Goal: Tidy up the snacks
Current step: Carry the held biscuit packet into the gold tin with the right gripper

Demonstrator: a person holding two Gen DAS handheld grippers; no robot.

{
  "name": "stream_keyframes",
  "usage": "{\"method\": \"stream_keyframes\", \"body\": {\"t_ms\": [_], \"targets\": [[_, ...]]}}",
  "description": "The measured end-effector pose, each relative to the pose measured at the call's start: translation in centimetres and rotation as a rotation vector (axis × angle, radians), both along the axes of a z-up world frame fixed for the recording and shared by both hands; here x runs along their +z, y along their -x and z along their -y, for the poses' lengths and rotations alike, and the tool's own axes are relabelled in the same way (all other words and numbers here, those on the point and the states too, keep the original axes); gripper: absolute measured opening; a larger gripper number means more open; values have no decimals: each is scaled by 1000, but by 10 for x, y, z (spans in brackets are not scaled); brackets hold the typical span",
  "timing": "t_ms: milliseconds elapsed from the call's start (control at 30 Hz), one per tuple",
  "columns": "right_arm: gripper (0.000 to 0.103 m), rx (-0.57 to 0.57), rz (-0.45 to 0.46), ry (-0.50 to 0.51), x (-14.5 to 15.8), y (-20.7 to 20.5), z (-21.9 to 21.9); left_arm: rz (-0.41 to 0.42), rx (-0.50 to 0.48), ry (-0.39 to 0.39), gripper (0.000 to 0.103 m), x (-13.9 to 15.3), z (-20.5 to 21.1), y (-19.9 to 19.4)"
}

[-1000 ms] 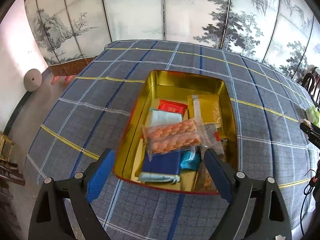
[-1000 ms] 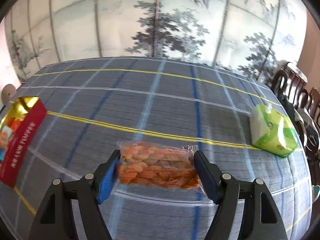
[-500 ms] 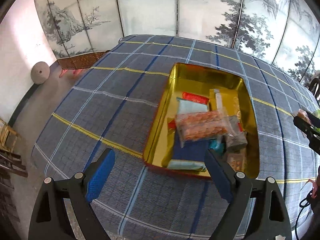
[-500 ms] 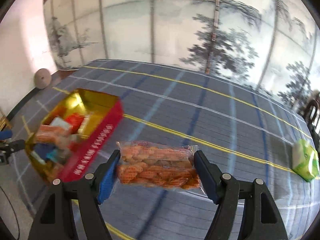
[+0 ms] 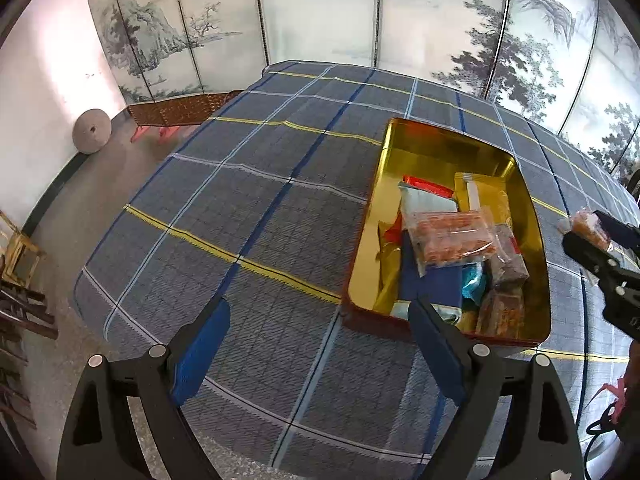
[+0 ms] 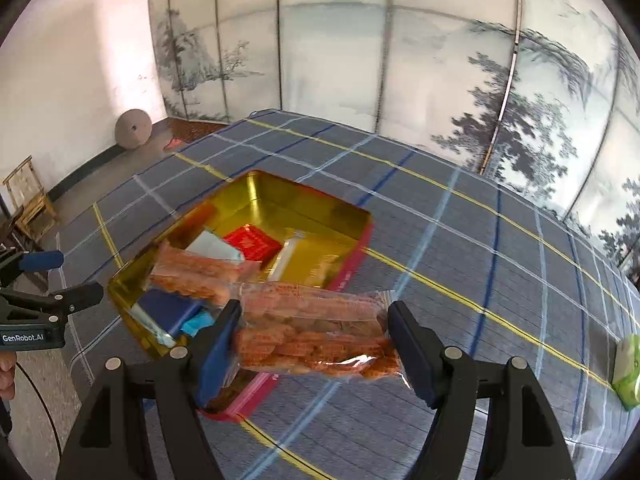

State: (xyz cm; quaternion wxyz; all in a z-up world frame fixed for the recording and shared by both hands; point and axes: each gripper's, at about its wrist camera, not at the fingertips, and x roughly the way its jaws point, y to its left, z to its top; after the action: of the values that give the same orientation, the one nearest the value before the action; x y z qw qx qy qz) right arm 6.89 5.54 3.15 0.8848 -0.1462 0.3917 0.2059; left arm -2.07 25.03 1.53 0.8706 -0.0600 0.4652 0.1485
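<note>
Two clear bags of orange snacks show: one (image 6: 316,336) at lower centre of the right wrist view, one (image 6: 196,270) in the single gold tin (image 6: 304,200). One red packet (image 6: 252,242), one green pack (image 6: 628,364) at far right, two grippers.

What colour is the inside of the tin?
Shiny gold inside the tin, clearest in the left wrist view.

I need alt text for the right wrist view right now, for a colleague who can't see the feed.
The right gripper holds a clear packet of orange snacks above the near corner of an open gold tin with red sides on a blue-grey plaid tablecloth. The tin already holds a similar orange packet and a red packet. A green pack lies far right.
</note>
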Motion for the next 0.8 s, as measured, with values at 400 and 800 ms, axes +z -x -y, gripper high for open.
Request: {"method": "stream_keyframes", "body": {"t_ms": [400, 800], "targets": [[75, 92, 5, 59, -10, 10, -33, -10, 24, -1, 89, -3, -11, 5], [75, 132, -6, 115, -32, 4, -56, -15, 43, 2, 89, -4, -20, 8]]}}
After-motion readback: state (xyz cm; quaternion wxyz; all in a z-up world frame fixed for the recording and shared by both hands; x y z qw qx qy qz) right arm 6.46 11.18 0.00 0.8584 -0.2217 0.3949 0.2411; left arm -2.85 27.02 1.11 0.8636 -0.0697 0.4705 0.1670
